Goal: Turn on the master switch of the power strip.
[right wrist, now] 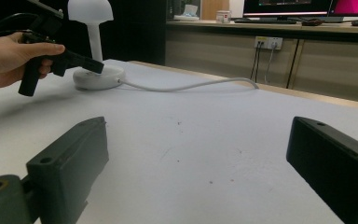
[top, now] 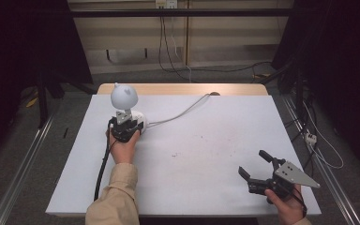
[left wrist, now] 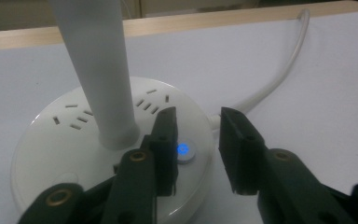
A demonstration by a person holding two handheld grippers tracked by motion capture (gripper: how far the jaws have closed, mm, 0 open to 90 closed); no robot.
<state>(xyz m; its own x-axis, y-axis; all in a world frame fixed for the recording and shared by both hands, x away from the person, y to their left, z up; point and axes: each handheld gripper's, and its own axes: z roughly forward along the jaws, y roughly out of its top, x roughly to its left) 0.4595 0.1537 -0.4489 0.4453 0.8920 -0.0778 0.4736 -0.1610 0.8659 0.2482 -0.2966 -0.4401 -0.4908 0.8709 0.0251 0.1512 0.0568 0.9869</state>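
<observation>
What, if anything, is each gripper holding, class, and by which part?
Nothing is held. The left gripper is open over the lamp base, one jaw beside its lit blue button. The right gripper is open above the table.

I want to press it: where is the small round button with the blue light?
The blue-lit round button sits on the white round lamp base, in the left gripper view between the left gripper jaws, right of the white stem.

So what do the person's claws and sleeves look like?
Both claws are black, each with two chunky flat jaws held on by brass-coloured rivets. The left claw trails a thick black cable. The right claw carries a grey three-cornered plate with small holes. The left forearm wears a tan sleeve.
</observation>
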